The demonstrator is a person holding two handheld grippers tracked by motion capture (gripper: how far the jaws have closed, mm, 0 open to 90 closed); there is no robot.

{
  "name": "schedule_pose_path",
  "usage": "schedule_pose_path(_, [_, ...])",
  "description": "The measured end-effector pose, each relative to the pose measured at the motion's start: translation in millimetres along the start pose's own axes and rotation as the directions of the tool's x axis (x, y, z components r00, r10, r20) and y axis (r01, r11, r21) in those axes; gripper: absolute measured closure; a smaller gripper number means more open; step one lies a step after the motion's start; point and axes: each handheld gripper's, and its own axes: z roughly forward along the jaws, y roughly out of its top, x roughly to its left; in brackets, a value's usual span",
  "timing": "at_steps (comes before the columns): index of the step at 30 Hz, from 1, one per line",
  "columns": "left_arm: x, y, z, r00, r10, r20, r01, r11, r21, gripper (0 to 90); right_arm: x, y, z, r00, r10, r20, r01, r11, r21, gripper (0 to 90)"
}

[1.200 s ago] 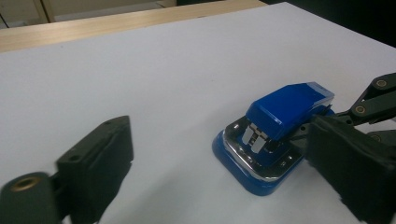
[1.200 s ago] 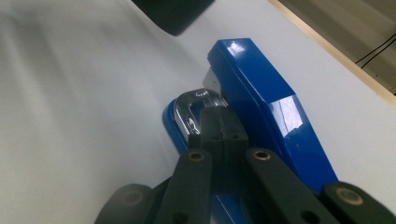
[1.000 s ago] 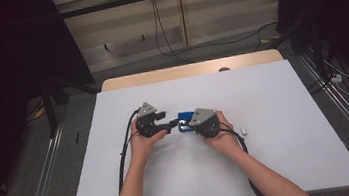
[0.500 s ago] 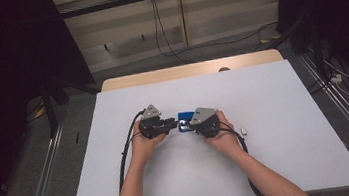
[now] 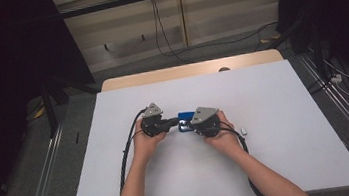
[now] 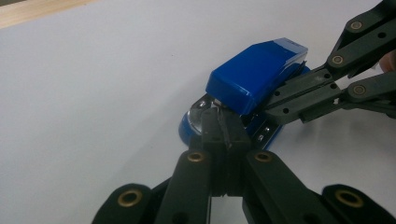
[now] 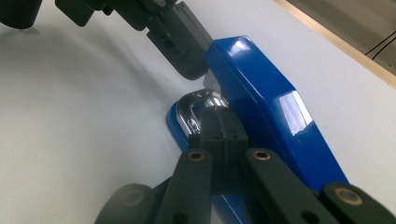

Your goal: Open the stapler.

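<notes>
On the white table [image 5: 290,154], both hand-held grippers [image 5: 172,124] [image 5: 189,125], jaws fully closed, crowd the blue stapler [image 6: 254,79], a small white piece [image 5: 244,130] nearby.

One stapler, two claws, one desk.
One glossy blue plastic stapler [image 5: 184,115] with a chrome anvil, two black two-jaw claws, left claw [image 5: 171,123] and right claw [image 5: 189,125], one small white object [image 5: 245,130], one white-topped desk [image 5: 285,114].

Both tongs, left tongs [image 5: 173,124] and right tongs [image 5: 186,125], are black linked bars with brass-ringed pivots (each topped by a grey three-cornered plate), trailing black cables; forearms bare, no sleeves.
</notes>
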Motion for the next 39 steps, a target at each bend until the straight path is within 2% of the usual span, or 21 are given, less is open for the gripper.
schedule_pose_path(4, [0.0,3.3,-2.7,0.9997,-0.022,0.012,0.022,0.9991,-0.037,90.0,-1.2,-0.1,0.1,1.0,0.002,-0.009,-0.002,1.0,0.001,90.0])
schedule_pose_path(7, [-1.5,8.1,-4.0,0.9994,-0.03,0.015,0.031,0.9982,-0.052,90.0,-2.6,-1.2,0.1,0.9995,0.027,-0.018,-0.027,1.0,-0.006,90.0])
schedule_pose_path(11, [-2.8,10.6,-5.4,0.9987,-0.045,0.021,0.047,0.9958,-0.079,90.0,-2.6,-1.4,0.1,0.9995,0.027,-0.018,-0.027,1.0,-0.008,90.0])
schedule_pose_path(18, [-1.7,10.7,-5.3,0.9988,-0.042,0.024,0.044,0.9956,-0.083,90.0,-2.8,-1.5,0.5,0.9987,0.048,-0.016,-0.049,0.999,-0.012,90.0])
schedule_pose_path(21, [-1.4,10.1,-5.2,0.998,-0.055,0.032,0.057,0.9946,-0.087,90.0,-3.5,-1.0,0.6,0.9972,0.072,-0.023,-0.072,0.997,-0.01,90.0])
schedule_pose_path(27, [0.0,10.0,-5.6,0.9971,-0.063,0.043,0.067,0.9937,-0.09,90.0,-2.7,0.3,1.9,0.9957,0.088,-0.029,-0.089,0.996,-0.013,90.0])
schedule_pose_path(31, [-0.5,10.7,-5.9,0.9968,-0.065,0.047,0.07,0.9926,-0.099,90.0,-1.7,2.1,1.4,0.996,0.089,-0.013,-0.089,0.995,-0.035,90.0])
schedule_pose_path(35, [-1.8,13.1,-7.5,0.9973,-0.059,0.044,0.063,0.9927,-0.102,90.0,-4.1,3.4,-0.7,0.9936,0.113,0.004,-0.112,0.992,-0.06,90.0])
schedule_pose_path(37, [-2.4,14.2,-7.8,0.9968,-0.061,0.052,0.067,0.9908,-0.118,90.0,-4.5,4.1,-1.4,0.9927,0.12,0.008,-0.119,0.99,-0.071,90.0])
schedule_pose_path(39, [-3.2,15.7,-8.7,0.9976,-0.048,0.049,0.054,0.992,-0.114,90.0,-3.9,3.5,-0.7,0.9905,0.136,0.017,-0.134,0.987,-0.083,90.0])
